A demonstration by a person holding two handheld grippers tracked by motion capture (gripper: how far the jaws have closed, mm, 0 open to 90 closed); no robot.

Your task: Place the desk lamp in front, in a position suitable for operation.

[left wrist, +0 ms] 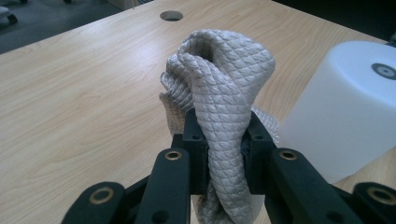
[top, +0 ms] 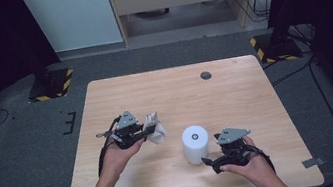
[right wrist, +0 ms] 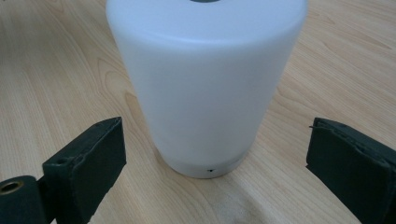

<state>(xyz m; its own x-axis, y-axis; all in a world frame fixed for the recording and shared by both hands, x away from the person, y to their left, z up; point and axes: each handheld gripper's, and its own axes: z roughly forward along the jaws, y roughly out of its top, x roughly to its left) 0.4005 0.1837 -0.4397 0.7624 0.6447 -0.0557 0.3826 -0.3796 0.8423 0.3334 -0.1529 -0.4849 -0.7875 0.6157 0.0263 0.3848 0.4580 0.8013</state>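
The table [top: 169, 93] is pale wood with a fine grain, smooth and matt. The cloth [left wrist: 219, 88] is grey-white fabric — quilted in small diamonds, soft-looking. The white cylinder [right wrist: 205, 79] looks like frosted plastic (smooth, faintly translucent). The jaws are matt black — their pads rough-edged.

Wooden table [top: 234, 88] (round hole [top: 205, 75] far side)

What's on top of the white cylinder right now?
The white cylinder carries just a small dark round mark with a light centre in the middle of its flat top. Nothing rests on it. Its inside and underside are hidden.
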